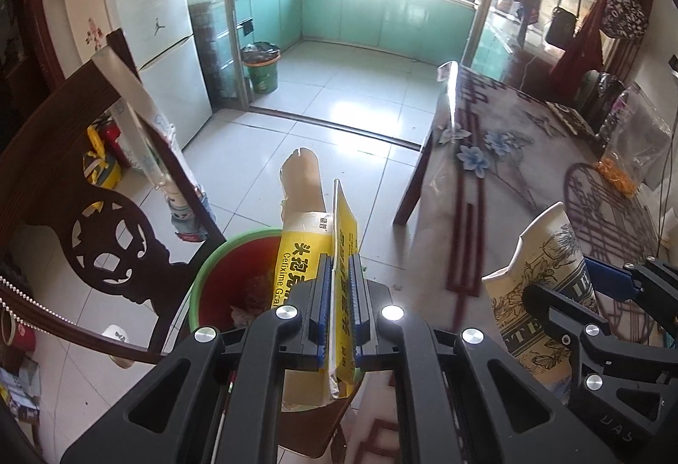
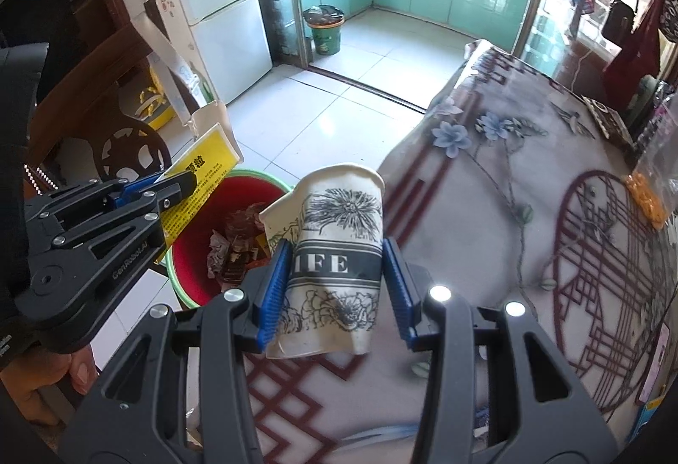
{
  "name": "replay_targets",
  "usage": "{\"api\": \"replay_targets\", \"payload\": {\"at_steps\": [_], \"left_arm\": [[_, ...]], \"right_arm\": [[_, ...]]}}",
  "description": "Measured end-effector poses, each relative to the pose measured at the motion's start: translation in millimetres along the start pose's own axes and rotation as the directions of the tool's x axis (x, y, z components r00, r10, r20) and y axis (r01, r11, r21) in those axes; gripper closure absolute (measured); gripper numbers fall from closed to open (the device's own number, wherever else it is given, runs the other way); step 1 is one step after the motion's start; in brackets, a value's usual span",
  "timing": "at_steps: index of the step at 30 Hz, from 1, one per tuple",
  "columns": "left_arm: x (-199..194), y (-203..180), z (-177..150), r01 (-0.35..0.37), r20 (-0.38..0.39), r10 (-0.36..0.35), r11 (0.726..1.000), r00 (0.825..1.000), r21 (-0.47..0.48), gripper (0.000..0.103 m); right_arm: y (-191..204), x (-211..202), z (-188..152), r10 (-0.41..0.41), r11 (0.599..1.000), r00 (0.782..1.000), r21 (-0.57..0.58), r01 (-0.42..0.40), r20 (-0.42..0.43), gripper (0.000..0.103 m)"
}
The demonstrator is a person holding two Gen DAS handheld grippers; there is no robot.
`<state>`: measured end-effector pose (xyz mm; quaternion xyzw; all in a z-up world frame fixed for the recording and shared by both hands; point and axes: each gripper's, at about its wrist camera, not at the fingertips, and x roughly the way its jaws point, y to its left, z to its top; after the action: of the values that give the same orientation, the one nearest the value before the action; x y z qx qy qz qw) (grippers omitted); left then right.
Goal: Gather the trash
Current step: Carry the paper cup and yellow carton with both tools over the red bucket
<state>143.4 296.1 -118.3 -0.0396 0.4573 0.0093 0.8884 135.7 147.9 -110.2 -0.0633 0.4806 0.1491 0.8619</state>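
Note:
My left gripper [image 1: 341, 277] is shut on a flattened yellow medicine box [image 1: 303, 252], holding it over the red bin with a green rim [image 1: 207, 277] on the floor. In the right wrist view that left gripper [image 2: 186, 184] and the yellow box [image 2: 203, 171] hang above the bin [image 2: 237, 209], which holds crumpled paper scraps. My right gripper [image 2: 337, 267] is shut on a squashed paper cup [image 2: 334, 248] printed with flowers, at the table edge just right of the bin. The cup [image 1: 546, 269] and the right gripper [image 1: 601, 282] also show in the left wrist view.
A table with a flowered cover [image 2: 508, 188] fills the right side, carrying a plastic bag of orange bits [image 2: 648, 197]. A dark carved wooden chair [image 1: 84, 226] stands left of the bin. Tiled floor [image 1: 322, 91] leads to a kitchen with another green bin [image 1: 262, 68] and a fridge [image 1: 161, 27].

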Motion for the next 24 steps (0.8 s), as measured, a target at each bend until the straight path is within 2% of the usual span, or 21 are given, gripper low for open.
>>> {"api": "replay_targets", "payload": {"at_steps": [24], "left_arm": [[27.4, 48.2, -9.4, -0.078, -0.075, 0.072, 0.993, 0.995, -0.087, 0.097]], "right_arm": [[38.2, 28.7, 15.8, 0.059, 0.994, 0.997, -0.089, -0.063, -0.040, 0.060]]}}
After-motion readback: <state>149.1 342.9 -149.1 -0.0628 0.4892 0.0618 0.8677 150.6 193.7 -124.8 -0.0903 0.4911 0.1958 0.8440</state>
